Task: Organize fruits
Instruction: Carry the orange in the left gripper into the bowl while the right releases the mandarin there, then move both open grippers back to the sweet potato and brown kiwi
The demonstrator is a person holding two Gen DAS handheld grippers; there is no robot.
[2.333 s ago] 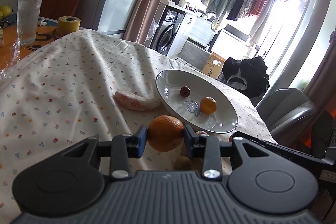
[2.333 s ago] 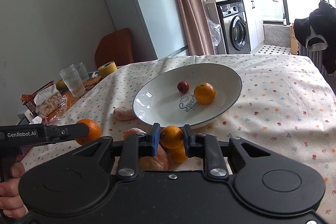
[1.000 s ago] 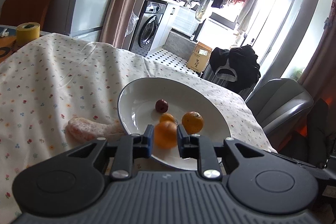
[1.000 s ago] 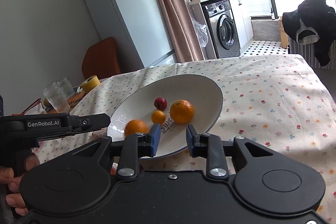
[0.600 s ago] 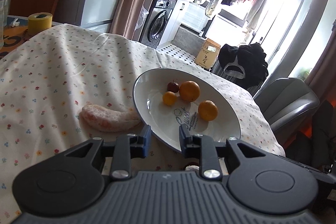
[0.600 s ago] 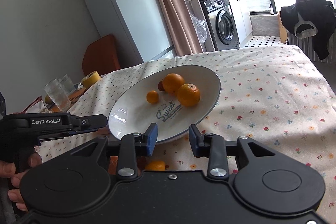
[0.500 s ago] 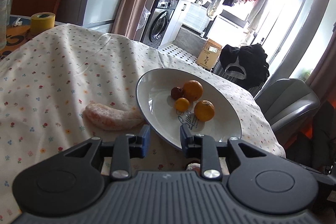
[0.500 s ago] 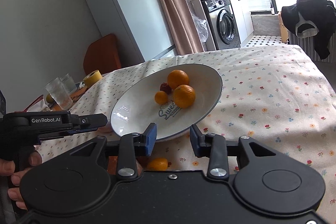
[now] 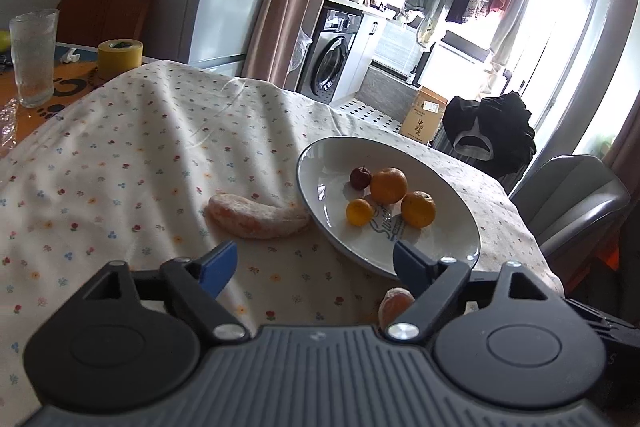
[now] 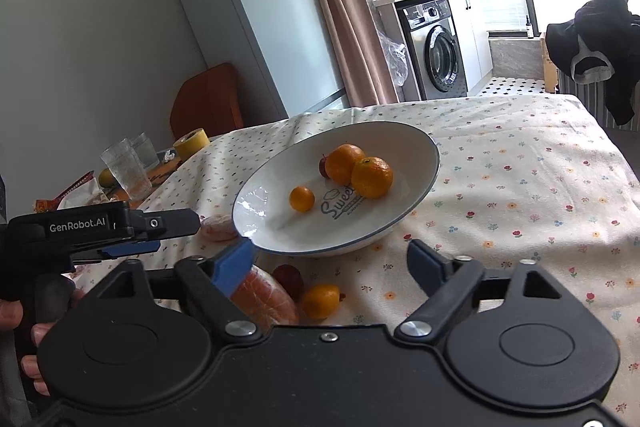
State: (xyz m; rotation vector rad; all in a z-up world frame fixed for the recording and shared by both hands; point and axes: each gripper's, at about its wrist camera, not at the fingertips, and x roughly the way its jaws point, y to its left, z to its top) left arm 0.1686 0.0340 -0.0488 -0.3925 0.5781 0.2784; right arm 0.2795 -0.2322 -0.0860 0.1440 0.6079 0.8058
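A white plate [image 9: 448, 259] [image 10: 280, 245] on the flowered tablecloth holds two oranges [image 9: 388, 185] [image 10: 372, 177], a small mandarin [image 9: 359, 212] [image 10: 302, 198] and a small red fruit [image 9: 360, 177]. A peeled citrus piece [image 9: 256, 213] [image 10: 216, 227] lies left of the plate. In front of the plate lie another peeled piece [image 10: 260, 297], a small red fruit [image 10: 289, 277] and a mandarin [image 10: 320, 301]. My left gripper [image 9: 314, 265] is open and holds nothing, short of the plate. My right gripper [image 10: 330, 265] is open too, above the loose fruit.
A glass [image 9: 32, 57] and a roll of yellow tape [image 9: 120, 55] stand at the table's far left. A grey chair [image 9: 572, 203] sits past the table's right edge. A person's hand [image 10: 28, 343] holds the left gripper's handle at the left of the right wrist view.
Both grippers let go of their oranges into the plate, drew back toward the near side, and their jaws have spread wide. The fruits in the plate have settled.
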